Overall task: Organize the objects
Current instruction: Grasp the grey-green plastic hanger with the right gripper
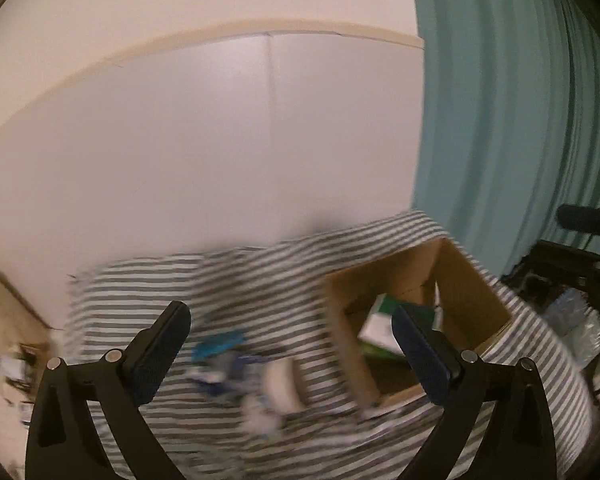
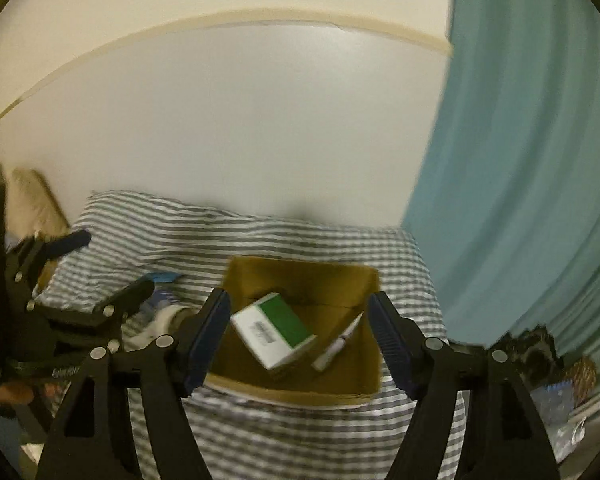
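Note:
A brown cardboard box stands on the grey-and-white striped bed. Inside it lie a green-and-white carton and a white pen-like item. My right gripper is open and empty, hovering above the box's near side. My left gripper is open and empty, above several loose blurred items on the bed: a blue packet and a white object. The box shows at the right in the left wrist view. The left gripper also shows at the left in the right wrist view.
A white wall rises behind the bed. A teal curtain hangs at the right. Dark gear and plastic bags lie on the floor at the right. A beige headboard or pillow sits at the far left.

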`<state>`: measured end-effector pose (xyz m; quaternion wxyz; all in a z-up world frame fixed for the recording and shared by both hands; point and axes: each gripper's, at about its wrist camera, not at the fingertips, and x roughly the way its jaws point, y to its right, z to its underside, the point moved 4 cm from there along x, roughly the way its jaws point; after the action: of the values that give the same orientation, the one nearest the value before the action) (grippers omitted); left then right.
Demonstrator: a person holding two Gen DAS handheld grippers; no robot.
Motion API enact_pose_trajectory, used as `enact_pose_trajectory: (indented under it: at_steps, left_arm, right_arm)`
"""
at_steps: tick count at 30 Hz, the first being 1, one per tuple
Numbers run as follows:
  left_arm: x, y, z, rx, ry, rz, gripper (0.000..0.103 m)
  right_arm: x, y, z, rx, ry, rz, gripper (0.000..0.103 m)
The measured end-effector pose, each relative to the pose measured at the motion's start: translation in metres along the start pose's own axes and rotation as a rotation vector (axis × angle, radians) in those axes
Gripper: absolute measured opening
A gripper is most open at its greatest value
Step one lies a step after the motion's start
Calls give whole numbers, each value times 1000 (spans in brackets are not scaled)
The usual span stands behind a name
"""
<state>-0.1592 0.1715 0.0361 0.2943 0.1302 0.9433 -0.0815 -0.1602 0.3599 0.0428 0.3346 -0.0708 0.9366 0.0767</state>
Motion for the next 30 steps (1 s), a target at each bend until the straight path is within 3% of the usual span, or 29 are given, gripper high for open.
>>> enact_pose_trajectory:
  at_steps: [5, 7, 12, 16, 20, 24, 30]
  left_arm:
    - [-29, -62, 30, -10, 2, -63, 103]
    - [-34, -86, 46, -28, -6, -92, 103]
    - [-26, -136, 97, -81, -57, -132, 103]
    - [-14, -169, 150, -140, -77, -216, 103]
    - [16, -187, 193, -223, -182, -182, 103]
    - [32, -207, 209, -219, -243, -237, 103]
    - [49, -231, 220, -239, -293, -291, 103]
  right_arm:
    - [-30, -53, 10, 28, 60, -86, 82]
    - [-28, -75, 16, 20, 50, -131, 82]
    - [-12, -128, 37, 8, 32, -145, 82]
    - [26, -174, 53, 6, -37, -149, 82]
    - [68, -199, 74, 7, -118, -140, 82]
    - [113, -227, 96, 33, -202, -184, 82]
    - [162, -282, 120, -142, -265, -277, 82]
